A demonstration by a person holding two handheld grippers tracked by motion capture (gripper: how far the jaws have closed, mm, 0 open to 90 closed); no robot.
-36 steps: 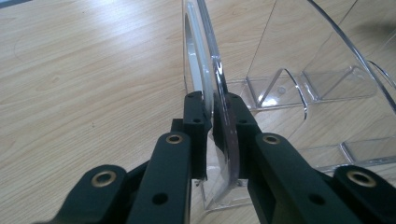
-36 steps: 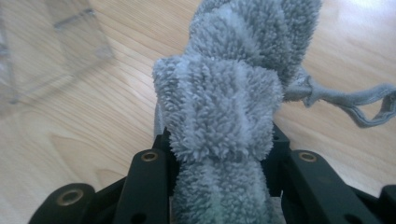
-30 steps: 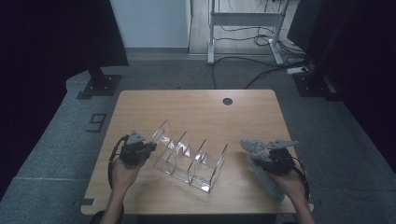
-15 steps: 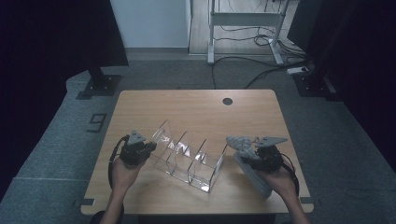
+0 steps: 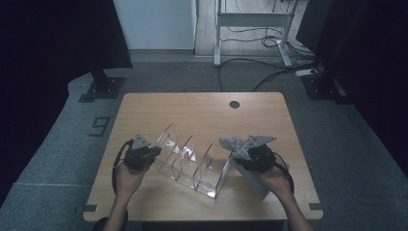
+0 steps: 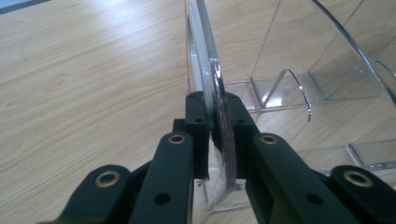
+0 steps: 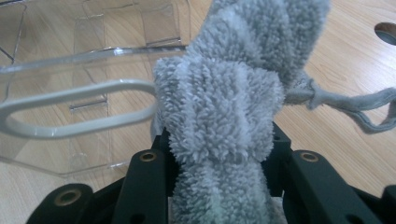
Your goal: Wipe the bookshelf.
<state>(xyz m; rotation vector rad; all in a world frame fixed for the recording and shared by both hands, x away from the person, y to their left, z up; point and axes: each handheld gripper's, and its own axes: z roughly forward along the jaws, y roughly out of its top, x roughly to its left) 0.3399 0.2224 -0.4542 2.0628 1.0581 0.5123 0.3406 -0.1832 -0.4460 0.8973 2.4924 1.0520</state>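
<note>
A clear acrylic organizer [image 5: 192, 161] with several compartments lies on the wooden table [image 5: 202, 113]. My left gripper [image 5: 153, 153] is at its left end, shut on the clear end wall [image 6: 203, 56]; in the left gripper view the jaws [image 6: 215, 105] pinch that thin wall between them. My right gripper [image 5: 236, 150] is shut on a grey fluffy cloth [image 5: 233, 143] and hovers at the organizer's right end. In the right gripper view the cloth [image 7: 224, 102] bulges out between the jaws, a loose cord trails right, and the organizer's rim [image 7: 93, 60] lies just beyond.
A round cable hole [image 5: 234, 104] sits near the table's far edge. Bare wood lies beyond the organizer and at the right. Past the table are grey carpet, a stand's base [image 5: 101, 89], a white desk frame [image 5: 250, 29] and cables.
My right gripper has carried the grey cloth leftwards and a little up, from the table's right side to the organizer's right end. The left gripper and the organizer have stayed put.
</note>
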